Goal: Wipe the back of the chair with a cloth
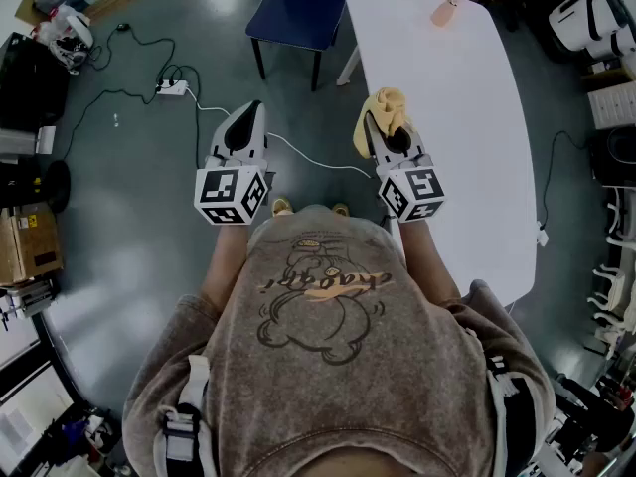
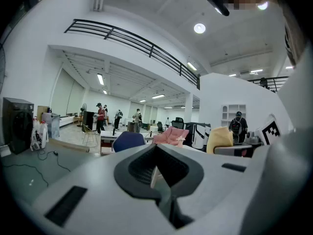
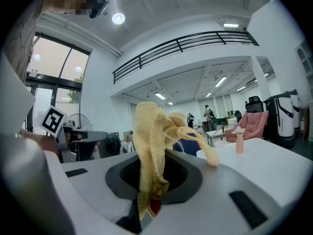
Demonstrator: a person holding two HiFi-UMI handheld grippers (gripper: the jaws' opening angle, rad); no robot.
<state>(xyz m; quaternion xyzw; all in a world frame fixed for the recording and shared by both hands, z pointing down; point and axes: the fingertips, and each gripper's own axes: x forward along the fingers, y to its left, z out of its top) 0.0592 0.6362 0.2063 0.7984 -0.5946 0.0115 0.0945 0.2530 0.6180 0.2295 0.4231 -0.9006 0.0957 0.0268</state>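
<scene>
Right gripper [image 1: 382,127] fingers pinching yellow cloth [image 1: 388,103]; left gripper [image 1: 252,110] fingers pressed together, empty; blue chair [image 1: 298,6] ahead.

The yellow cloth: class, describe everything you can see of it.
The yellow cloth looks like soft terry towelling, crumpled into a bunch. Its lower end is pinched between the shut fingers of the right gripper; the rest stands up from them, with one corner flopping over. It touches only that gripper.
</scene>
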